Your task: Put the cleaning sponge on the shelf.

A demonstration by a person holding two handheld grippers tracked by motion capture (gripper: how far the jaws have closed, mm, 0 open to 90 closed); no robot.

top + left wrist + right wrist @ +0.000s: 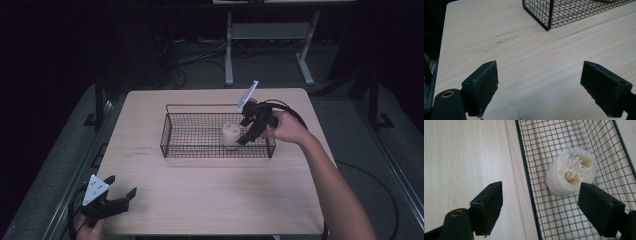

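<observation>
Looking into the wire basket point(574, 150), we see the loofah piece point(571, 171) standing on end near its right end, holes facing up. Our right gripper point(243, 140) hangs spread beside it, pinching nothing; our left gripper point(121, 191) is spread too.

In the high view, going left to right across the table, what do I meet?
Left gripper at the table's near left corner → black wire basket → loofah piece inside the basket → right gripper over the basket's right end → the hand holding it.
</observation>
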